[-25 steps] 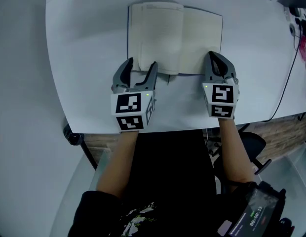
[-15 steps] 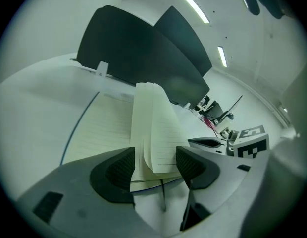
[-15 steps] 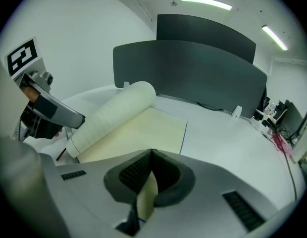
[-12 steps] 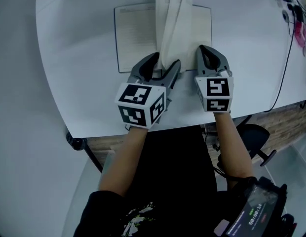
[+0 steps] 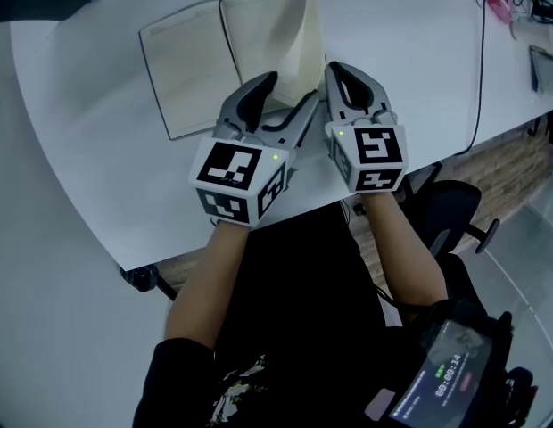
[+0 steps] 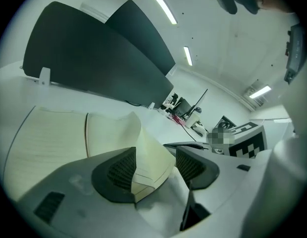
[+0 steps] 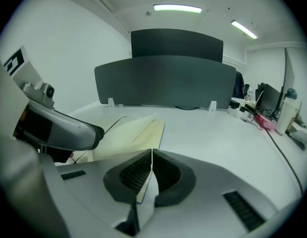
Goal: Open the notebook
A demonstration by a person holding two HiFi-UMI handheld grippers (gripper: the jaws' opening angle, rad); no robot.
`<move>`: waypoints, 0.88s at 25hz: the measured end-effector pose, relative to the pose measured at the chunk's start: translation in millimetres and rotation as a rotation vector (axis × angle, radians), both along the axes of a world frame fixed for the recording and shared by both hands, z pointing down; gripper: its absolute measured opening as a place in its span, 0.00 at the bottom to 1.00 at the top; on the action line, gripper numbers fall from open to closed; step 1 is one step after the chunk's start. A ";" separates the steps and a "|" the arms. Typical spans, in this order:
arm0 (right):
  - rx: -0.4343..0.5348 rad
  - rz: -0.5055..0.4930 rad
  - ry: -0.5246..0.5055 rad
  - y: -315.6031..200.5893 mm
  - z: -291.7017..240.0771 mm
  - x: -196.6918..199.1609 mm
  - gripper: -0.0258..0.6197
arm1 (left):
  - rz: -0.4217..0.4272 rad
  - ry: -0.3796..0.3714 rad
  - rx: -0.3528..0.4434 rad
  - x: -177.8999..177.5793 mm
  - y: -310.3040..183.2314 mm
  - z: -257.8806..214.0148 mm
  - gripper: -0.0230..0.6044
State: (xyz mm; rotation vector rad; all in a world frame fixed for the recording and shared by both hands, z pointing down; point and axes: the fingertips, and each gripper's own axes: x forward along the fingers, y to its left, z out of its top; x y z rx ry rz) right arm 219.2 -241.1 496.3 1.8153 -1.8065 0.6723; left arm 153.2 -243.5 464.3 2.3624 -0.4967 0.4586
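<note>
1. The white table (image 5: 98,150) is holding the notebook (image 5: 192,69). The notebook is lying flat and open, right in front of both grippers.
2. The notebook is showing more of itself now. Its left page is lying bare, where a second ago a bunch of pages (image 5: 308,38) was covering that side.
3. The left gripper (image 5: 294,87) is moving across to the right. It is now sitting just beside the right gripper (image 5: 337,68), where before they were well apart.
4. The left gripper's jaws are standing apart with the bunch of pages between them. The pages are leaning on one pad, and the jaws seem to be pushing the bunch along, not squeezing it.
5. The right gripper is staying by the notebook's right edge with its jaws pressed together. It looks like it is pinching a thin bit of that edge and keeping the notebook from sliding.
6. The bunch of pages is changing the most. It was lying on the left, then standing straight up in the middle, and now it is tipping over onto the right side.
7. The notebook is probably open enough already. This move is only changing which pages are showing, and the bunch is not yet lying flat.
</note>
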 end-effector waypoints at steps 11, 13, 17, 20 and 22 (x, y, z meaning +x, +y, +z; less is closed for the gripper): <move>0.193 0.078 0.127 -9.6 -82.3 25.5 0.14 | 0.139 0.052 -0.015 22.4 32.3 6.2 0.40; 0.216 0.044 0.149 -17.6 -95.4 9.3 0.14 | 0.144 0.054 -0.019 14.8 34.6 6.1 0.40; 0.204 -0.050 0.138 -36.3 -98.5 -7.3 0.14 | 0.164 0.058 -0.053 19.3 40.4 11.8 0.40; 0.209 -0.086 0.130 -44.3 -103.7 -8.2 0.14 | 0.191 0.070 -0.064 28.5 47.7 11.2 0.40; 0.174 -0.139 0.128 -47.7 -97.9 -14.8 0.14 | 0.212 0.068 -0.081 32.8 55.5 14.9 0.40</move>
